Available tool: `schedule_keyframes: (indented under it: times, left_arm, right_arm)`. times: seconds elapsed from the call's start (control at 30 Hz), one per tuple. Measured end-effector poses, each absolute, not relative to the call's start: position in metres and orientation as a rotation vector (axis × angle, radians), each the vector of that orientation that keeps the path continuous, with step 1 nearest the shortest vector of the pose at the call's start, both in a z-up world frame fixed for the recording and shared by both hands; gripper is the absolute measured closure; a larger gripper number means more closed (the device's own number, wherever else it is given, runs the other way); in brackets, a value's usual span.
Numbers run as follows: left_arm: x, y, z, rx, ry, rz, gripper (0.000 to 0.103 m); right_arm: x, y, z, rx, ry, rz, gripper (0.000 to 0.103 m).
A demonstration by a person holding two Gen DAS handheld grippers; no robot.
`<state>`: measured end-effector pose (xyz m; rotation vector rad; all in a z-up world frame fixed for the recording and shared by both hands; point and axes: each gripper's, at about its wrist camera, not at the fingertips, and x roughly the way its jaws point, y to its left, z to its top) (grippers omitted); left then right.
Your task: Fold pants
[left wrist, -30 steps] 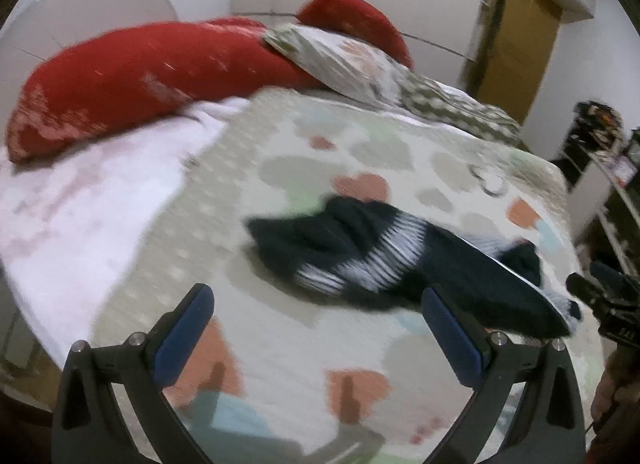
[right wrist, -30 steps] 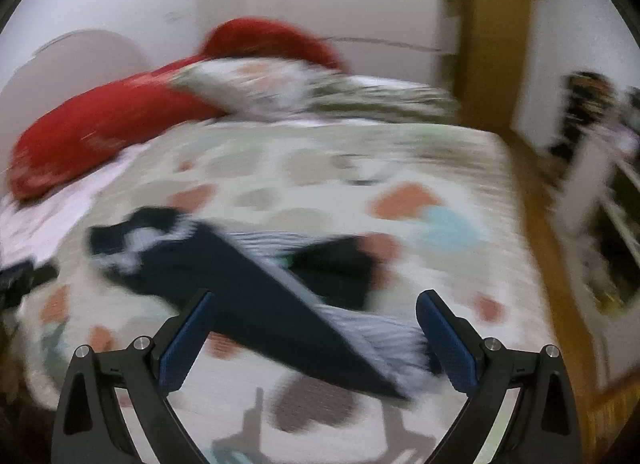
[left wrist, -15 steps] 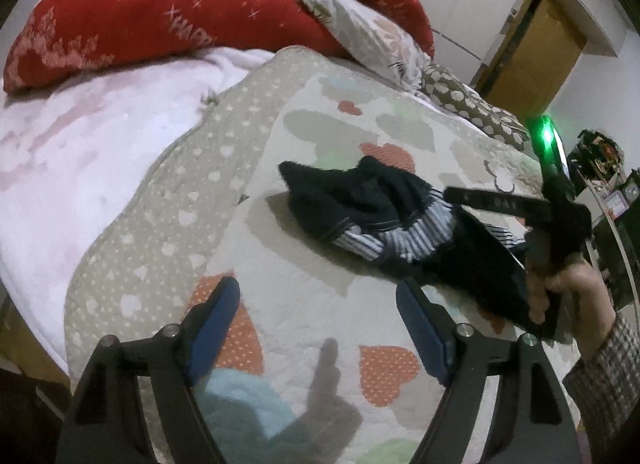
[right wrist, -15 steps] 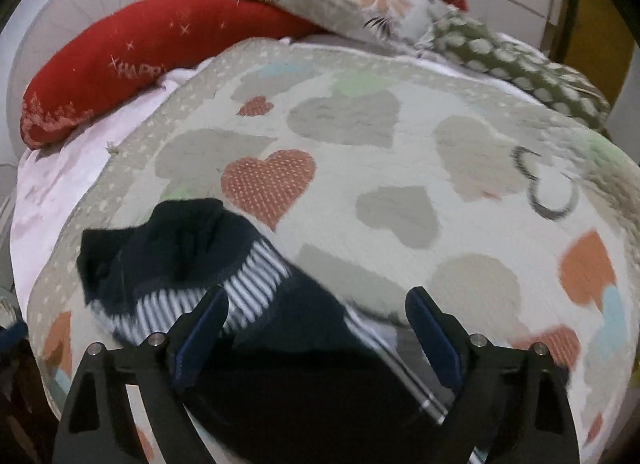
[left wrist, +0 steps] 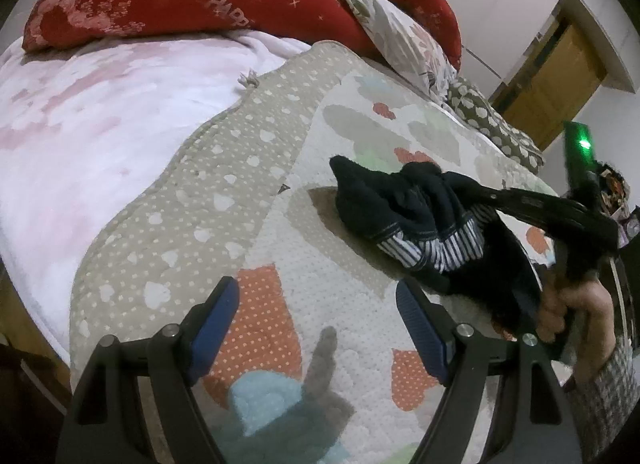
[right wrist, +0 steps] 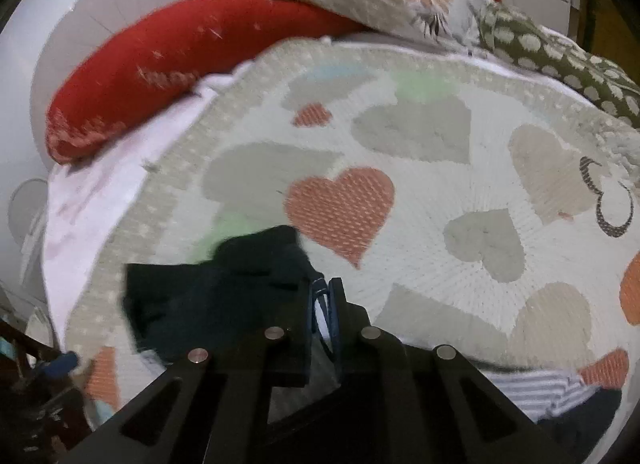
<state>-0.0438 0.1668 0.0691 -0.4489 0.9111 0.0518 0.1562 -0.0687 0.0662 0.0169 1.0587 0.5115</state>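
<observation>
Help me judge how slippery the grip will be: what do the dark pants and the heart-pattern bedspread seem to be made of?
The pants look like soft, matte knit, probably cotton or fleece: they bunch in thick, rounded folds and show a striped lining. The bedspread looks like quilted cotton with a matte, dimpled stitch texture and printed hearts. Neither looks glossy, so both probably offer some friction.

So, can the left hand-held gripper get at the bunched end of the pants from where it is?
Probably yes: the left hand-held gripper is open over bare quilt, nothing between it and the pants; the right hand-held gripper grips farther along.
</observation>
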Motion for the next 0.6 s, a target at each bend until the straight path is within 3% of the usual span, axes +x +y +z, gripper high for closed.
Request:
schedule_keyframes:
  times: [0.33, 0.6]
  left_arm:
    - [-0.072, 0.193, 0.094, -0.488, 0.843, 0.139, 0.023]
    - [-0.094, 0.211, 0.099, -0.499, 0.827, 0.208, 0.023]
  right_arm:
    - [0.074, -0.045, 0.108, 0.054, 0.991, 0.668, 0.095]
    - [0.002, -0.003, 0.086, 0.08, 1.085, 0.891, 0.094]
